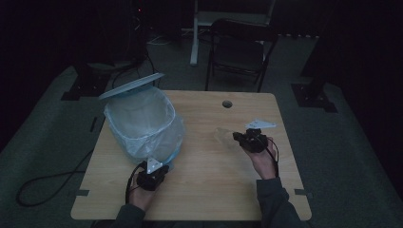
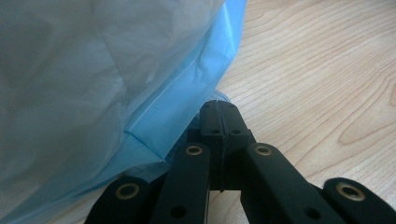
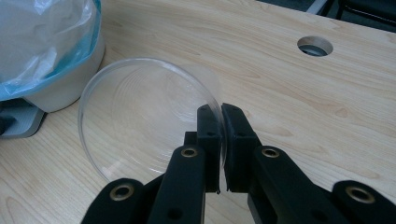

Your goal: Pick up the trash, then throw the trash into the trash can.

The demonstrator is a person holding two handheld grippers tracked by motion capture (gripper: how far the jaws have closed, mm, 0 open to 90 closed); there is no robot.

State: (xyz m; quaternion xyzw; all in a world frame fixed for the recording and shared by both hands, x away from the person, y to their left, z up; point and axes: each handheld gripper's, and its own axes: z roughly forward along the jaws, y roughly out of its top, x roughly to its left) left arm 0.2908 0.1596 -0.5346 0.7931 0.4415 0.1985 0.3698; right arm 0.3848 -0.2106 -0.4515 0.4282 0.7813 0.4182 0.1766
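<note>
Table [image 1: 214, 180] bare centrally; right gripper [image 3: 221, 116] pinches dish [image 3: 140, 116] rim; left gripper [image 2: 218, 114] pressed together (beside bin liner [image 2: 93, 84]).

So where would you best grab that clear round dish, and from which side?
By its thin rim, as the right gripper does here: one jaw inside the wall, one outside, closed on the edge nearest the hand. The clear dish is wide, shallow and smooth, so its upright rim is probably the only part narrow enough to pinch. Coming from the side away from the bin keeps clear of the bag.
</note>
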